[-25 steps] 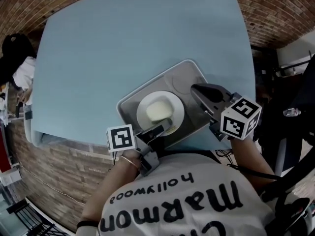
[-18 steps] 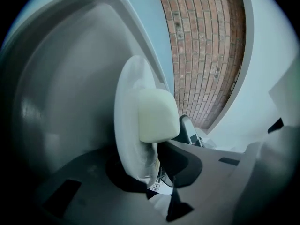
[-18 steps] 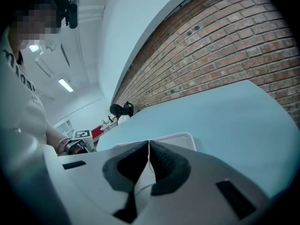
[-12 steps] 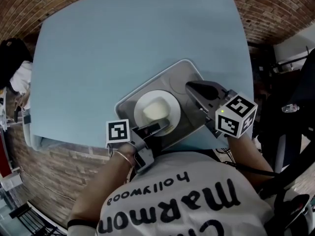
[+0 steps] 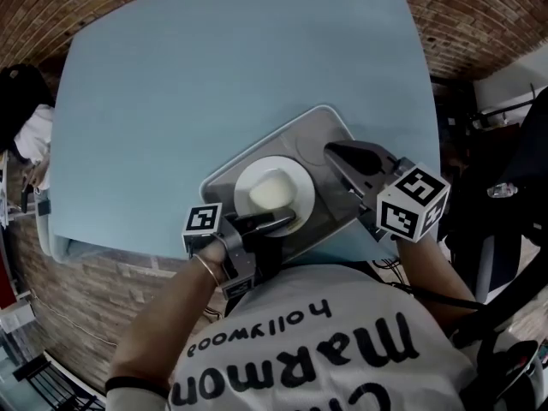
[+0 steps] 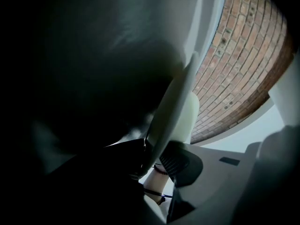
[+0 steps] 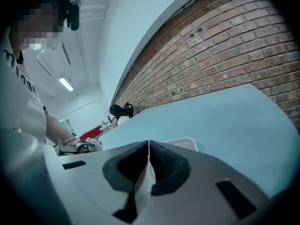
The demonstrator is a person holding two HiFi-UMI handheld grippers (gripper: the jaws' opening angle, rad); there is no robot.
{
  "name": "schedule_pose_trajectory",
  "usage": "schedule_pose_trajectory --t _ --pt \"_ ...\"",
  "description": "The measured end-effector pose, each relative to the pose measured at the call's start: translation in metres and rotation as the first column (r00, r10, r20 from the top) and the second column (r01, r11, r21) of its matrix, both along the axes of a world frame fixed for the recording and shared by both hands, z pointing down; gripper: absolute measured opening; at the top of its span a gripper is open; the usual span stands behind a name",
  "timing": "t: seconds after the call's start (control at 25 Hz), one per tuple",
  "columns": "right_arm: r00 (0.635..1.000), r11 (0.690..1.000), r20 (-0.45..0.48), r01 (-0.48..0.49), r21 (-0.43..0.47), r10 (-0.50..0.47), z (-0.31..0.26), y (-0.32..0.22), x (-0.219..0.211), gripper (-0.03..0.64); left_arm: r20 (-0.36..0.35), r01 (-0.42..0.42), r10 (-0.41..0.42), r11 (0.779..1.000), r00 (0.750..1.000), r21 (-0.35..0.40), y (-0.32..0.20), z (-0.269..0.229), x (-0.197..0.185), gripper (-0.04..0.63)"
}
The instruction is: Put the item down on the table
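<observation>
Left tongs [image 5: 278, 221] are pinching the plate's [image 5: 297, 176] near rim; right tongs [image 5: 336, 154] are pinching the right edge of the tray [image 5: 325, 127] at the counter's [image 5: 214, 75] near side.

A big light blue table [image 5: 214, 75] fills most of the head view. Most of its top is bare. One gray tray [image 5: 324, 134] is at the table's near edge, in the lower middle of the frame, turned at a slant. I cannot tell if the tray touches the table top.
</observation>
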State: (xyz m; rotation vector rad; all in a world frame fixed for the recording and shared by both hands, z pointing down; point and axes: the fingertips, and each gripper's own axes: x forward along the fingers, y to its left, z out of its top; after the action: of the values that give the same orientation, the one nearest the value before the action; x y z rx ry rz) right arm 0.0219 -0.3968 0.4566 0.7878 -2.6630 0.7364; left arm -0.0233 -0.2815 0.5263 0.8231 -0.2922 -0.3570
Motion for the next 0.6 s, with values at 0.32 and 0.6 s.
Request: schedule_pose_trajectory --t 0.32,0.6 --pt "1.000 1.000 0.005 -0.004 -0.013 0.004 0.001 0.000 -0.002 0.012 -0.042 0.060 -0.066 0.989 0.997 -0.137 0.003 -0.001 -0.003 0.075" --pt "1.000 1.000 0.010 -0.007 -0.028 0.007 0.003 0.001 -0.002 0.012 0.121 0.173 -0.153 0.969 0.981 -0.178 0.008 0.009 -0.016 0.075"
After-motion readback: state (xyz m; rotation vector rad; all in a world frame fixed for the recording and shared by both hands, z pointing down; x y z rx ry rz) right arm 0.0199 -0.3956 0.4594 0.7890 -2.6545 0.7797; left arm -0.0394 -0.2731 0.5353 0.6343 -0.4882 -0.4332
